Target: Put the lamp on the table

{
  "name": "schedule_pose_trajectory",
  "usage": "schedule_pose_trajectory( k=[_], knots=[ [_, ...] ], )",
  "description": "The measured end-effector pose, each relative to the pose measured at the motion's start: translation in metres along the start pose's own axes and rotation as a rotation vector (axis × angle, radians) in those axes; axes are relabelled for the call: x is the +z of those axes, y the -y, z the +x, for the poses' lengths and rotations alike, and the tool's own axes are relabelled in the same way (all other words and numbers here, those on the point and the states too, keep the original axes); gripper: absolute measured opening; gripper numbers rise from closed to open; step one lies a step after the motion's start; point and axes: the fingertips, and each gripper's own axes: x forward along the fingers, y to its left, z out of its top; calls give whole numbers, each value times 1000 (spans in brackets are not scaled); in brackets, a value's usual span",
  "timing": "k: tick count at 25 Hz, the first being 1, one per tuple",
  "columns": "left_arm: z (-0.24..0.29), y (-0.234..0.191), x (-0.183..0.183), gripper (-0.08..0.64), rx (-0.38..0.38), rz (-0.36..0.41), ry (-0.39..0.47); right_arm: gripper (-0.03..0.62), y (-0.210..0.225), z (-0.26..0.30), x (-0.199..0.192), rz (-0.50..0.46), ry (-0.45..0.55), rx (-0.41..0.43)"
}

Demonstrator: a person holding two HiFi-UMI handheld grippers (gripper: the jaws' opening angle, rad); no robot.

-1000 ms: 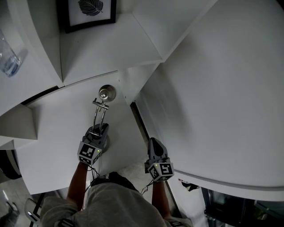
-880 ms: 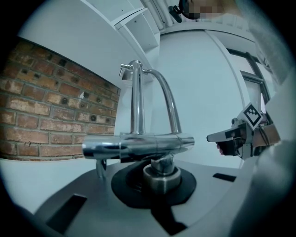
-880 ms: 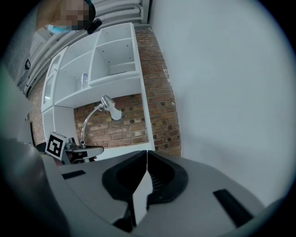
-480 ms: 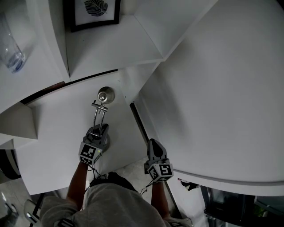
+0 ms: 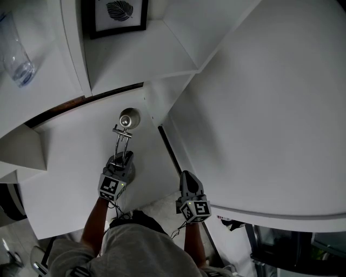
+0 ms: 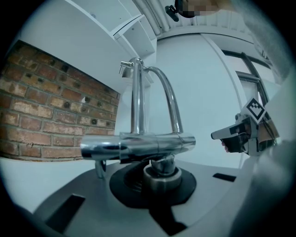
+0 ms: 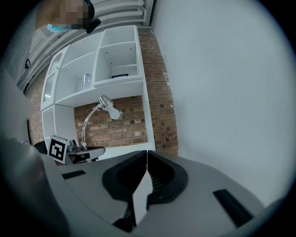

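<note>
The chrome lamp [image 5: 122, 142] stands on a white surface [image 5: 65, 162], its round head [image 5: 129, 118] towards the shelves. My left gripper [image 5: 122, 161] is over the lamp's base and shut on the lamp. In the left gripper view the lamp's stem [image 6: 159, 169] sits between the jaws, under a chrome cross bar [image 6: 138, 145] and two curved tubes [image 6: 136, 92]. My right gripper [image 5: 186, 177] hangs to the right, between the two white surfaces, shut and empty. Its jaws meet at a thin seam [image 7: 145, 159]. The right gripper view shows the lamp [image 7: 99, 110] and the left gripper [image 7: 79, 153] at the left.
A large white table top [image 5: 270, 108] fills the right side. White shelves [image 5: 135, 59] stand behind the lamp, with a framed leaf picture [image 5: 116, 13] and a clear glass [image 5: 19, 62]. A brick wall [image 7: 125, 122] backs the shelves. A dark gap [image 5: 170, 151] separates the two surfaces.
The head view has shifted slightly, so the shelves sit a little to the right. The lamp and both grippers stay where they were.
</note>
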Motion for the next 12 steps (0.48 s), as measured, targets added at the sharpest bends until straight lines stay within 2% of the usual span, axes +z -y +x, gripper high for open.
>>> schedule_pose_trajectory(
  k=[12],
  knots=[
    [-7,4,-6,11,-12,23,8,23,-10,-16,0,3,8,-29]
  ],
)
